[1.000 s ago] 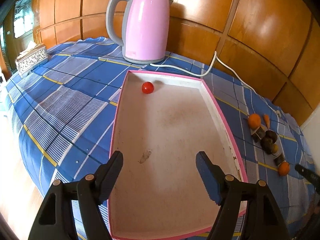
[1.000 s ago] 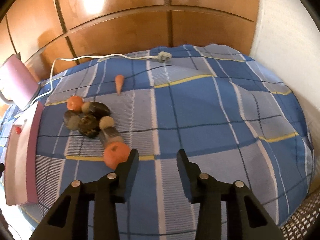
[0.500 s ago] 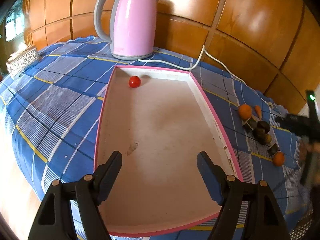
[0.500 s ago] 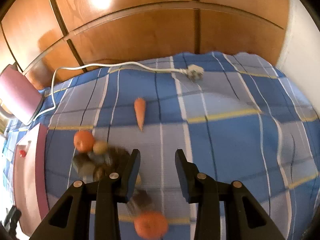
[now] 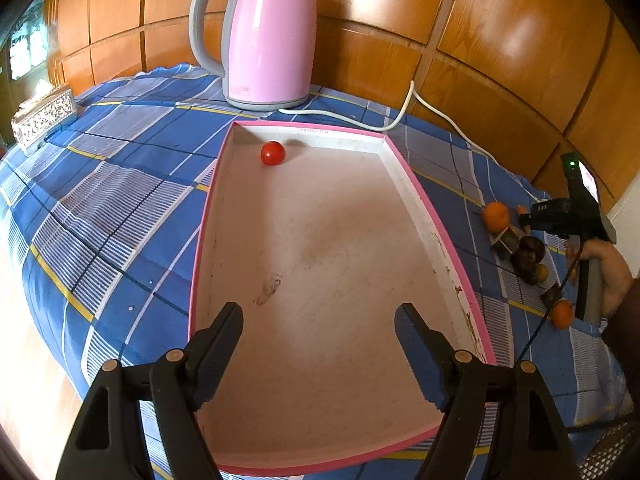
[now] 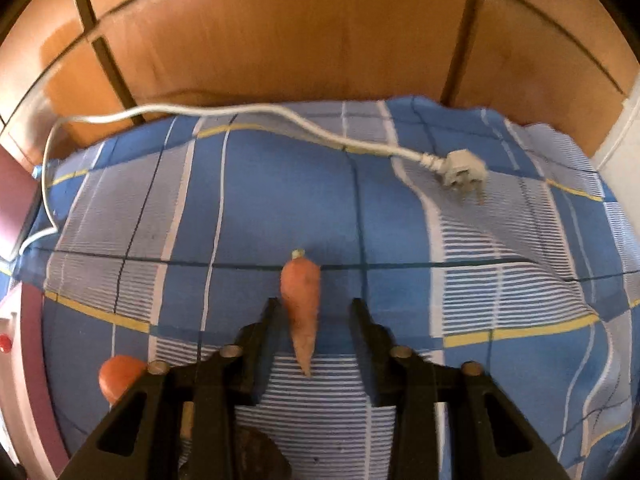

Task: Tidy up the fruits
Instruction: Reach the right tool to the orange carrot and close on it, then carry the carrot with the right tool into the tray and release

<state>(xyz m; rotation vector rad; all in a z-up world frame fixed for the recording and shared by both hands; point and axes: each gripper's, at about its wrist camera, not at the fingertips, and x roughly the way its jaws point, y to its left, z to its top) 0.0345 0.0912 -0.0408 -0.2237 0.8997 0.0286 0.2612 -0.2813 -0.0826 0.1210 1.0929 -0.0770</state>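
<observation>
My right gripper [image 6: 314, 308] points down at a small carrot [image 6: 301, 300] lying on the blue checked cloth. Its jaws are closing with the carrot between them; the left finger is at the carrot's side and a gap remains on the right. An orange [image 6: 120, 374] lies to its left. My left gripper [image 5: 319, 312] is open over the near end of the pink-rimmed tray [image 5: 416, 188], with nothing between its fingers. A red cherry tomato [image 5: 273, 153] sits at the tray's far left corner. Right of the tray lie two oranges [image 5: 495, 216] and dark fruits [image 5: 530, 254].
A pink kettle [image 5: 266, 36] stands behind the tray, its white cord ending in a plug [image 6: 464, 172] on the cloth. A silver tissue box [image 5: 44, 118] sits far left. Wooden panels close off the back. A hand [image 5: 608, 276] holds the right gripper's handle.
My right gripper moved past the pile of fruit to the carrot, which now lies between its fingers. The left gripper stayed over the tray.
</observation>
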